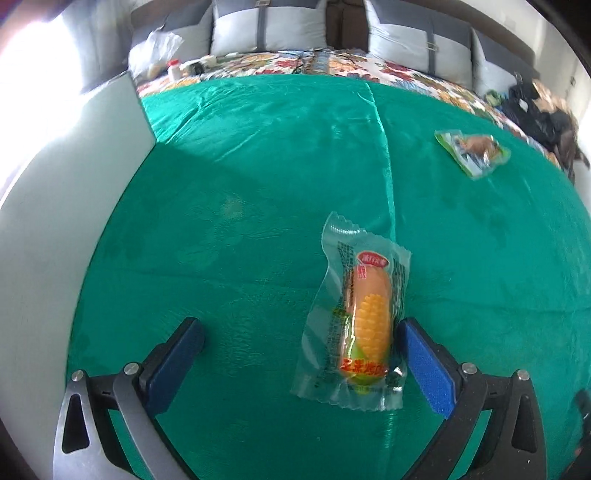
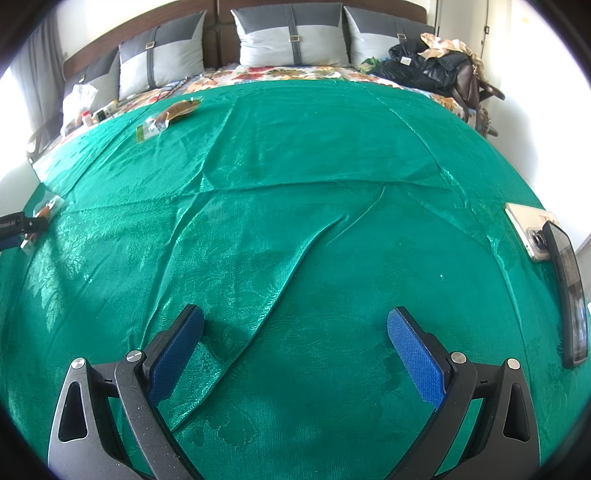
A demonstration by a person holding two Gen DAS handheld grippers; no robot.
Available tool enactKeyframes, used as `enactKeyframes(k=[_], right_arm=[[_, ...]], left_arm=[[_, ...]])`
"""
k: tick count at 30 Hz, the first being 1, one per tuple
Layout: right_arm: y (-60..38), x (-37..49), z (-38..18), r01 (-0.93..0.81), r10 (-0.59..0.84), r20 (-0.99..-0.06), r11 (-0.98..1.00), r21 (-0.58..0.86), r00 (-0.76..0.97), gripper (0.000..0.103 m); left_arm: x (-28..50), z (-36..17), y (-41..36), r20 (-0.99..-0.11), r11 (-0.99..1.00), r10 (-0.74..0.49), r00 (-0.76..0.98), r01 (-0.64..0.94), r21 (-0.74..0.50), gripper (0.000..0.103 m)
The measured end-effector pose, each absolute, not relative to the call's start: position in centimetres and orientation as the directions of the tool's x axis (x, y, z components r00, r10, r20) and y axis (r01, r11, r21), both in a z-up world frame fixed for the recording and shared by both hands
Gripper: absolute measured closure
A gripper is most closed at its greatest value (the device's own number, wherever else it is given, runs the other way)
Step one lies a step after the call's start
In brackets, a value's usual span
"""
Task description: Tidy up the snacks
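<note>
A clear packet with a yellow corn-shaped snack (image 1: pixel 364 325) lies flat on the green cloth (image 1: pixel 258 184). My left gripper (image 1: pixel 301 332) is open around it, and the packet rests against the inside of the right finger. A green packet with a brown snack (image 1: pixel 474 149) lies further off at the right. In the right wrist view my right gripper (image 2: pixel 295 325) stands open over bare green cloth (image 2: pixel 314 166). The green packet (image 2: pixel 171 114) lies far off at the upper left. The corn packet (image 2: pixel 46 212) shows at the left edge beside the other gripper's tip (image 2: pixel 14 227).
Two phones (image 2: pixel 546 258) lie at the cloth's right edge. Grey pillows (image 2: pixel 291 35) line the headboard. Dark bags and clothes (image 2: pixel 432 66) are piled at the back right. A plastic bag and small bottles (image 2: pixel 85 110) sit at the back left. A white wall (image 1: pixel 55 221) borders the bed's left side.
</note>
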State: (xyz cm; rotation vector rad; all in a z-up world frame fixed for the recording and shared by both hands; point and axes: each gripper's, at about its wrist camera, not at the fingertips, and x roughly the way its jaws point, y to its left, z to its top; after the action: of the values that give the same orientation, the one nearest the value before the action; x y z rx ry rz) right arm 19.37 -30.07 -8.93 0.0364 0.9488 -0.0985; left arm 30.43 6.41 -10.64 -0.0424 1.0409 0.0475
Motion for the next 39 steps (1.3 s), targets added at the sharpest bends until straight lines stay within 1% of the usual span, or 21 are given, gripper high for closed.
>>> enactKeyframes(k=[4, 6, 39], right_arm=[[-30.0, 19.4, -9.0, 0.100, -0.068, -0.813, 0.995, -0.012, 0.579, 0.002], [-30.1, 19.4, -8.9, 0.100, -0.068, -0.813, 0.995, -0.012, 0.578, 0.002], [-30.1, 19.4, -8.9, 0.099, -0.068, -0.813, 0.995, -0.012, 0.578, 0.002]], left_arm=[[29.4, -10.8, 6.8, -0.829, 0.999, 0.001, 0.559, -0.027, -0.017, 0.000], [28.9, -11.0, 7.0, -0.813, 0.999, 0.006, 0.582, -0.038, -0.020, 0.000], [29.4, -11.1, 7.2, -0.813, 0.999, -0.001, 0.582, -0.039, -0.029, 0.000]])
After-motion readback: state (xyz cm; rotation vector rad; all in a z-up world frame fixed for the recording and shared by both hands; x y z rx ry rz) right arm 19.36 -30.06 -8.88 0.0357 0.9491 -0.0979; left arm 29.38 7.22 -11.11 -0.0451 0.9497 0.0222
